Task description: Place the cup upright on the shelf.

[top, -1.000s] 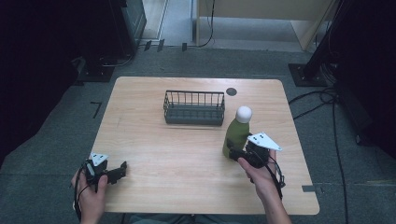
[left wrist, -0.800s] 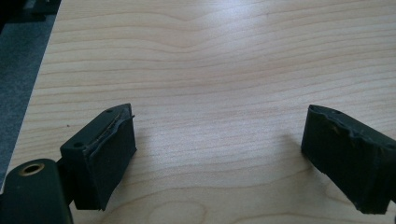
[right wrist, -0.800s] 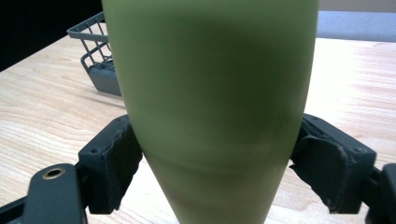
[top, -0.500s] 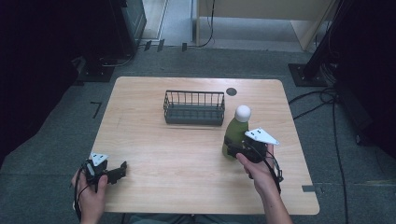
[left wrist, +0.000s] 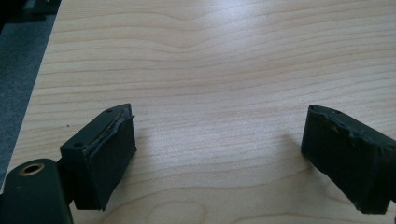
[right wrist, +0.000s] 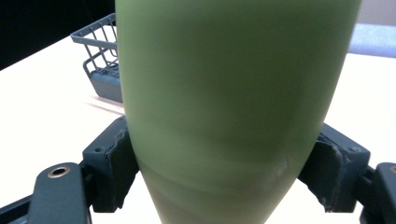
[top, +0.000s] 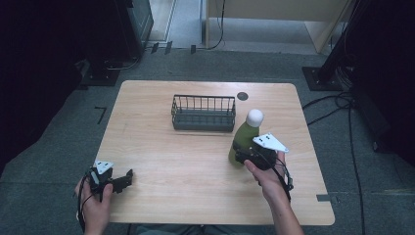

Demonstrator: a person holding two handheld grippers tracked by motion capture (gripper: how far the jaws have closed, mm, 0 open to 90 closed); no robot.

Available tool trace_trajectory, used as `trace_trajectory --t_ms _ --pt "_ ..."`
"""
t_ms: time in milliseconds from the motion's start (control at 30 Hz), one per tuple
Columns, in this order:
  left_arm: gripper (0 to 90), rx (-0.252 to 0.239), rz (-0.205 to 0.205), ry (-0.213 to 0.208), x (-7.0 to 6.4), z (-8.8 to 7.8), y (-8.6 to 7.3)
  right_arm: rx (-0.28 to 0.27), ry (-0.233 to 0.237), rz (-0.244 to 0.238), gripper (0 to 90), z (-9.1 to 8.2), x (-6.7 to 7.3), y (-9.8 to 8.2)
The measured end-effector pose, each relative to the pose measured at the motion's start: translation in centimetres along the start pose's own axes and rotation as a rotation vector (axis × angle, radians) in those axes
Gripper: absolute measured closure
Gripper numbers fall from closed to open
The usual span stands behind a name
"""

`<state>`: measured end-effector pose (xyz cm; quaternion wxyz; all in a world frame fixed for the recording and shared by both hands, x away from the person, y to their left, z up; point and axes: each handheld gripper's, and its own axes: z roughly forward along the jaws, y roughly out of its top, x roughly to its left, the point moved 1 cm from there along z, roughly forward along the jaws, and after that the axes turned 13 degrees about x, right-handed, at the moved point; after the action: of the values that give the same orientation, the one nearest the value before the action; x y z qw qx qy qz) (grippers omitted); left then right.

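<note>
A green bottle [top: 243, 136] with a white cap [top: 254, 117] stands on the right half of the wooden table [top: 195, 196], leaning slightly. My right gripper [top: 241, 155] is at the bottle's lower body, and its jaws have just been closing with the bottle between them. In the right gripper view, both pads press on the sides of the bottle [right wrist: 233, 84], so the right gripper [right wrist: 224, 154] is shut on it. My left gripper [top: 128, 177] rests near the table's front left corner. The left gripper [left wrist: 219, 149] is open, with bare wood between its fingers.
A dark wire basket [top: 203, 113] stands at the back middle of the table, just left of the bottle; the basket [right wrist: 100, 56] also shows behind the bottle. A small dark disc [top: 242, 96] lies near the far edge. Cables [top: 333, 105] run across the floor at right.
The right gripper has edged slightly forward around the bottle. The left hand and gripper have stayed where they were.
</note>
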<state>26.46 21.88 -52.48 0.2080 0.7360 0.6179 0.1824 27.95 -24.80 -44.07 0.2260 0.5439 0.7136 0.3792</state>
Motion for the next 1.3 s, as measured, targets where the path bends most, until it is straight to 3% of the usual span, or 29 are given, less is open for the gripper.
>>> trace_trajectory --t_ms 733,1000,1300 --pt "10.5 0.0 0.0 0.0 0.0 0.0 0.0 -0.073 0.018 -0.025 20.7 0.4 2.8 3.7" --pt "10.5 0.0 0.0 0.0 0.0 0.0 0.0 -0.111 0.02 -0.046 20.7 0.0 3.9 6.1" --pt "10.5 -0.001 -0.001 -0.001 0.0 0.0 0.0 -0.129 0.022 -0.036 20.7 0.2 4.4 8.6"
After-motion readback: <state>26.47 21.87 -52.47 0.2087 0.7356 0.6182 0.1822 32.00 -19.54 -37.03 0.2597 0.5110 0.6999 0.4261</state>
